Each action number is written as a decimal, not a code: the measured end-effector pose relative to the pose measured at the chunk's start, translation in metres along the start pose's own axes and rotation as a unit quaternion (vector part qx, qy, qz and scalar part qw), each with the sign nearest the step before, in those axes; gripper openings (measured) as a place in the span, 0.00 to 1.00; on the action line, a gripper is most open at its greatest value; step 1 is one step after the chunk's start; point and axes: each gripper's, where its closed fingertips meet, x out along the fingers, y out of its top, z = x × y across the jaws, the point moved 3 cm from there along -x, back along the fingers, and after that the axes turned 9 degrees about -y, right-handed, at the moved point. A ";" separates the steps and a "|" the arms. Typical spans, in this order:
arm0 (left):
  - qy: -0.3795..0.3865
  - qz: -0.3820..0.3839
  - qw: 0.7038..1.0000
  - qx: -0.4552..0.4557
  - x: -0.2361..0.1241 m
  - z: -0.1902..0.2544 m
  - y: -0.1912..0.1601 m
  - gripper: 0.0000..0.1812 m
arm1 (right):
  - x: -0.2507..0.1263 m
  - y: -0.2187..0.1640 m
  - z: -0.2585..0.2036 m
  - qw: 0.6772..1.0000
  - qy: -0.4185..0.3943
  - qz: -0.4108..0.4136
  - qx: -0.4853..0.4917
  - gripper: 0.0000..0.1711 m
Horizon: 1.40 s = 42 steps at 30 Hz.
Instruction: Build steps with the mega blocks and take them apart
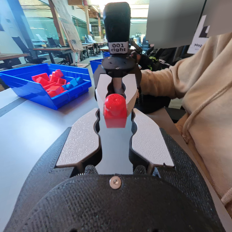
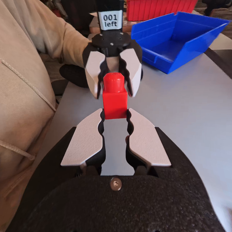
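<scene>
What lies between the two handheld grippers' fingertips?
One red single-stud plastic block: right gripper pinches its base, left gripper open near it. Both wrist views show this.

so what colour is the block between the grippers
Red block, clearest in the right wrist view.

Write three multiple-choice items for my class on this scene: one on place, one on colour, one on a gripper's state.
1. Where do the loose blocks lie? A on the table; B in the blue bin; C on a chair.
2. What colour is the held block? A red; B green; C yellow.
3. The right gripper is: A open and empty; B shut on the block; C out of view.
Answers: B, red and blue blocks sit inside the bin; A, it is plain red; B, its fingertips press the block's sides.
</scene>
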 end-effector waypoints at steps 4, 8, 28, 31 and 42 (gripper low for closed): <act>0.053 0.037 0.997 -0.029 -0.021 -0.023 0.012 0.27 | -0.060 0.003 0.072 0.983 -0.184 -0.017 -0.002 0.20; 0.067 0.033 0.997 -0.036 -0.024 -0.029 0.009 0.24 | -0.168 -0.032 0.173 0.875 -0.466 -0.120 0.056 0.20; 0.254 -0.122 0.958 0.052 -0.103 -0.074 0.022 0.26 | -0.195 -0.051 0.186 0.834 -0.532 -0.133 0.061 0.28; 0.352 -0.253 0.901 0.014 -0.168 -0.089 0.000 0.24 | -0.195 -0.046 0.160 0.855 -0.506 -0.101 0.045 0.28; 0.437 -0.598 0.671 -0.010 -0.266 -0.097 -0.106 0.17 | -0.155 -0.072 0.108 0.924 -0.367 -0.022 0.105 0.23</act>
